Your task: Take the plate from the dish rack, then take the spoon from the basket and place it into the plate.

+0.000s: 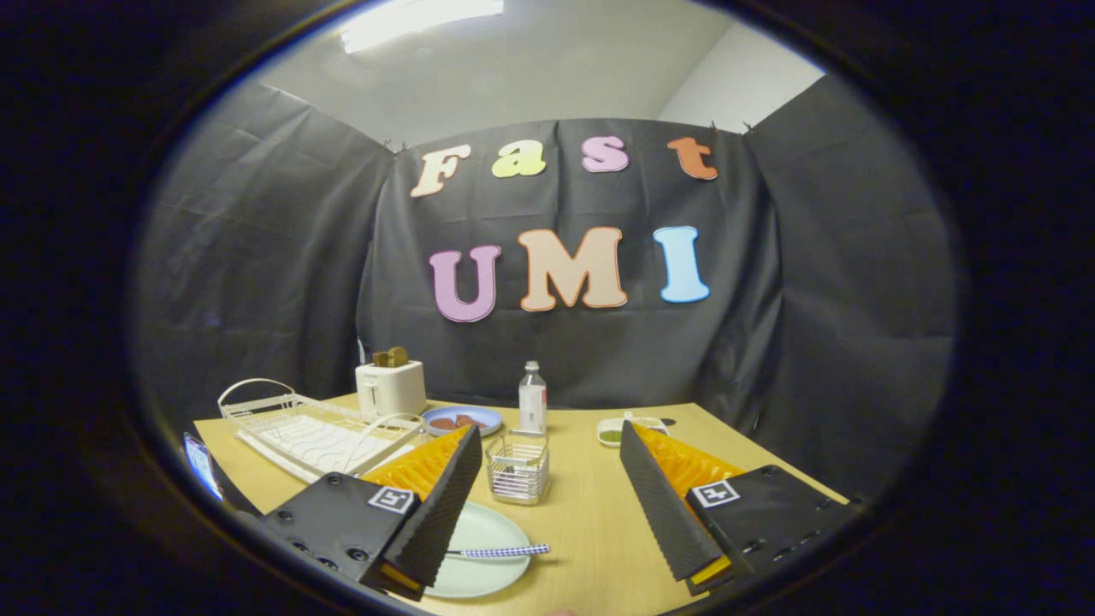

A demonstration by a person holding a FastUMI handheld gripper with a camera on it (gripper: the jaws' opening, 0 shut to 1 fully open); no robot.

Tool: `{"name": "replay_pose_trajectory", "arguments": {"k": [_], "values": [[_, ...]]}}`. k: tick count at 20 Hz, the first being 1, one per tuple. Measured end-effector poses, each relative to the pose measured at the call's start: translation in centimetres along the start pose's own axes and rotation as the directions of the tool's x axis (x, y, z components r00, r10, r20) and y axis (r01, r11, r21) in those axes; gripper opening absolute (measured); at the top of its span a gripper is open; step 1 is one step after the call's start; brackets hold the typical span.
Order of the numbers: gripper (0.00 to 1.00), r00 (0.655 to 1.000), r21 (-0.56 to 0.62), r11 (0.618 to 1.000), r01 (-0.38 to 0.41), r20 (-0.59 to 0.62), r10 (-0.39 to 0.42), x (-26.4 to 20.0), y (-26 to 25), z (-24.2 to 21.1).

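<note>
1. Fingers spread wide, holding nothing; my gripper [547, 505] hangs above the table [590, 522].
2. Spoon [500, 552] lies across the plate [479, 547] by the left finger, so I judge placement done.
3. Basket [517, 466] stands just beyond.
4. Rack [312, 432] sits farther left.

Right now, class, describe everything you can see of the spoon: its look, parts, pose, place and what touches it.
The spoon lies flat on the pale round plate, which sits on the wooden table. Its handle shows a blue-and-white checked pattern and points toward the gap between the open gripper fingers. The bowl end is hidden behind one finger, so its shape cannot be told. Neither finger visibly grips it. The wire basket stands beyond it.
</note>
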State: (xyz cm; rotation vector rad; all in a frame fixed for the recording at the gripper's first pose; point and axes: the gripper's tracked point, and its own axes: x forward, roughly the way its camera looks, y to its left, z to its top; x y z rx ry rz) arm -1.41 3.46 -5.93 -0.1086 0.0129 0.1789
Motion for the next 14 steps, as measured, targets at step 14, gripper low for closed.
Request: {"name": "replay_pose_trajectory", "arguments": {"k": [14], "values": [[1.00,1.000,-0.013,1.000,-0.021,-0.002,0.021,-1.37,0.82,-0.33]]}}
